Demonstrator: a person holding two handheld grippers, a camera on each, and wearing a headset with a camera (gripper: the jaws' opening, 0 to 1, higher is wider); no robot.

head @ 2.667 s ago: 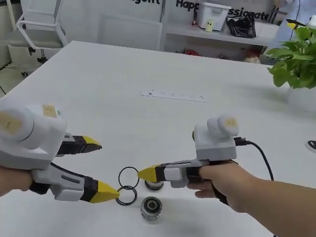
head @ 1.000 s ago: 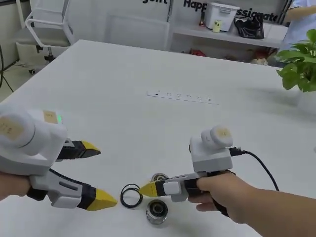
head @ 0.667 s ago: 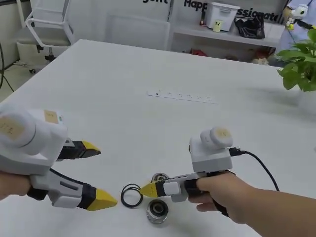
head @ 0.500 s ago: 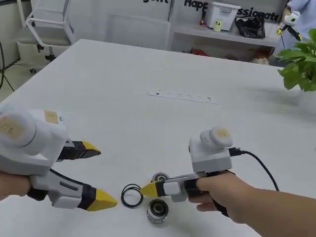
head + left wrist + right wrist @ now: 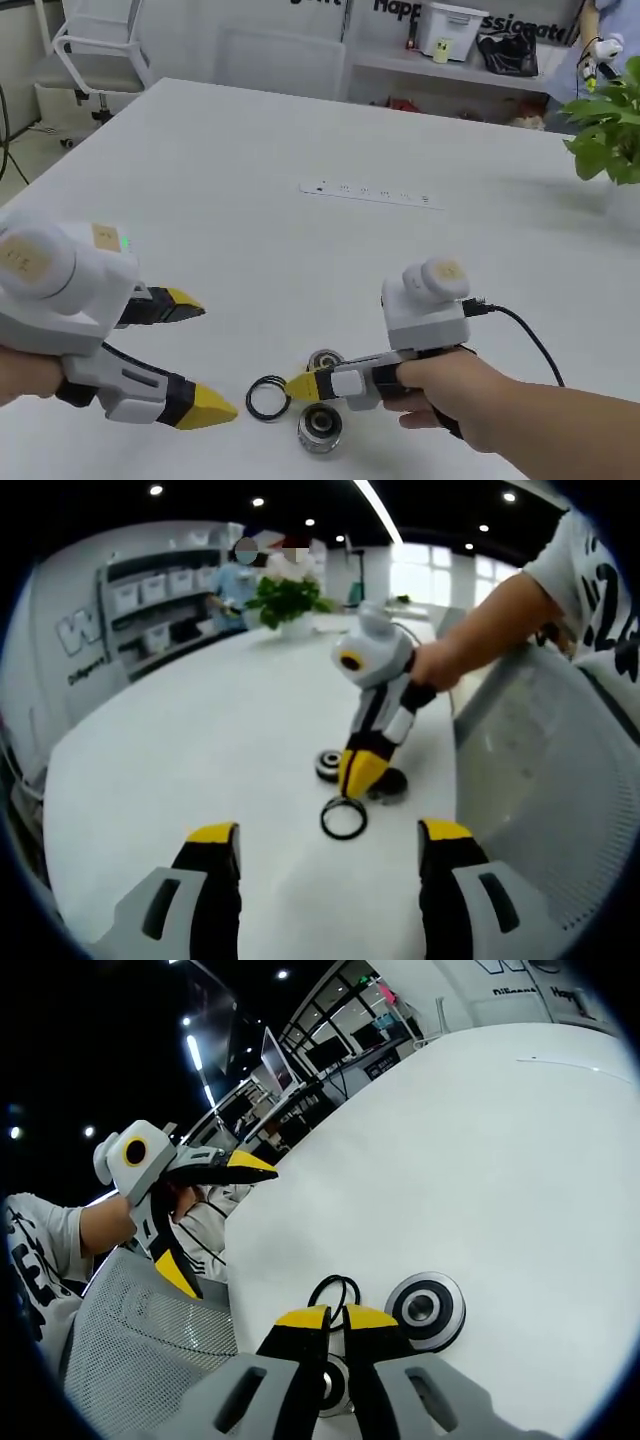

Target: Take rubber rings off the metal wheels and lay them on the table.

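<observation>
Two black rubber rings point(image 5: 265, 397) lie overlapping on the white table point(image 5: 300, 250), also seen as rings point(image 5: 343, 817) and rings point(image 5: 335, 1290). One metal wheel point(image 5: 323, 360) sits just beyond my right gripper point(image 5: 297, 385), and a second wheel point(image 5: 319, 425) lies nearer me. The right gripper is shut, its yellow tips at the rings' edge, between the two wheels. My left gripper point(image 5: 197, 352) hovers wide open to the left of the rings, nothing between its fingers. From the right gripper point(image 5: 337, 1317), one wheel point(image 5: 427, 1309) lies to the right and the other wheel point(image 5: 335, 1380) is partly hidden under the jaws.
A white power strip point(image 5: 372, 194) lies mid-table. A potted plant point(image 5: 605, 130) stands at the far right edge. A black cable point(image 5: 525, 335) trails from the right gripper. Shelves with boxes stand behind the table, and a chair point(image 5: 95, 45) at the far left.
The two rings, side by side 2.7 s ago, now overlap. The right gripper's tip has dropped between the two wheels. Over the last second nothing has visibly moved.
</observation>
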